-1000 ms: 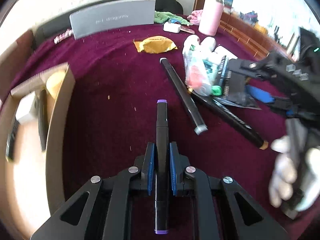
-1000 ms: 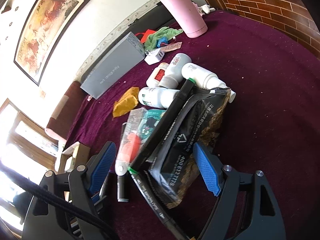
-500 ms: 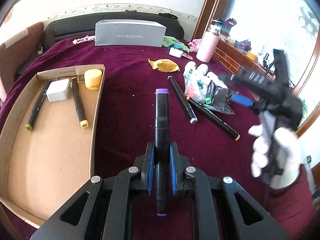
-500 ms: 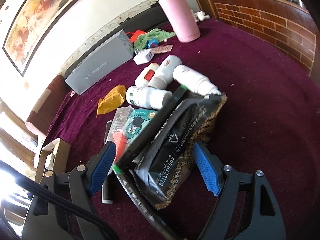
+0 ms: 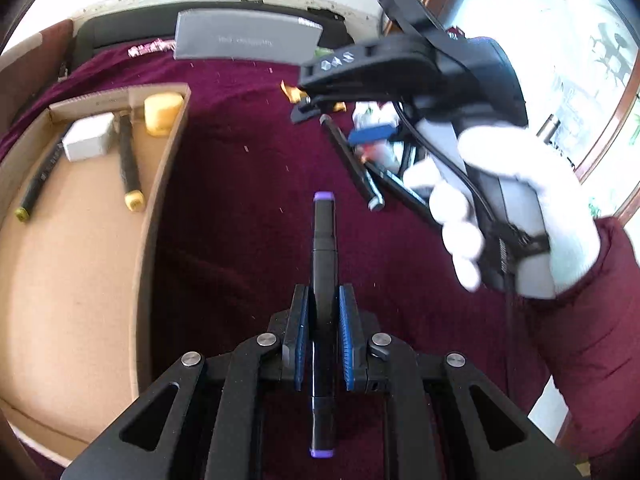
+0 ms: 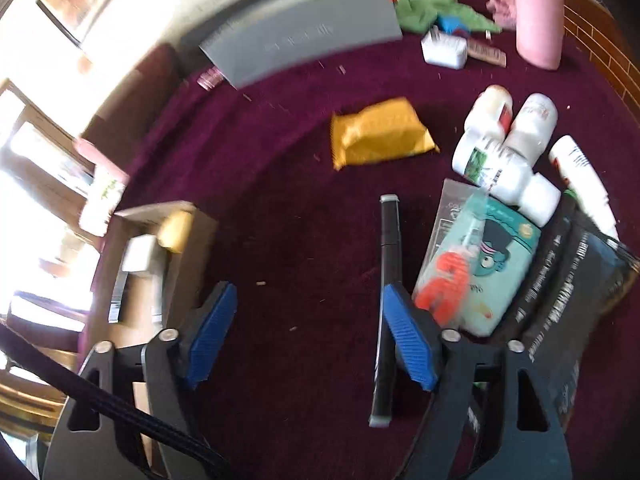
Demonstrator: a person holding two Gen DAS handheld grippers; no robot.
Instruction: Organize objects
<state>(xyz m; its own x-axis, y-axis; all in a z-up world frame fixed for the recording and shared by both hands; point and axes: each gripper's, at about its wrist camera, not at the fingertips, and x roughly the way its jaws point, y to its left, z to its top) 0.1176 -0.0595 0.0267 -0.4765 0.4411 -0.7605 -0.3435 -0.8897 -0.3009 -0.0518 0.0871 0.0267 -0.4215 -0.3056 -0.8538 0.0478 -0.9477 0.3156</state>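
Observation:
My left gripper [image 5: 323, 312] is shut on a black marker with purple ends [image 5: 323, 248], held above the maroon cloth. To its left lies a cardboard tray [image 5: 148, 216] holding two yellow-tipped markers [image 5: 130, 168], a white block [image 5: 89, 142] and a yellow tub [image 5: 162, 112]. My right gripper [image 6: 308, 332] is open and empty above the cloth; it also shows in the left wrist view [image 5: 372, 120], held by a white-gloved hand. A black marker with grey ends [image 6: 387, 292] lies by its right finger. A teal packet [image 6: 480, 268], a black pouch [image 6: 568, 292] and white bottles [image 6: 508, 152] lie to the right.
A grey box [image 6: 304, 36] stands at the back of the cloth. A yellow packet [image 6: 380, 132] lies mid-cloth. A pink flask [image 6: 538, 12], a white charger [image 6: 444, 50] and a green cloth [image 6: 432, 10] sit at the back right. The tray also shows at the left [image 6: 188, 248].
The right gripper has swung left, off the pouch and bottles, toward the grey-ended marker and bare cloth. The left gripper still holds the purple marker and has tilted closer to the tray.

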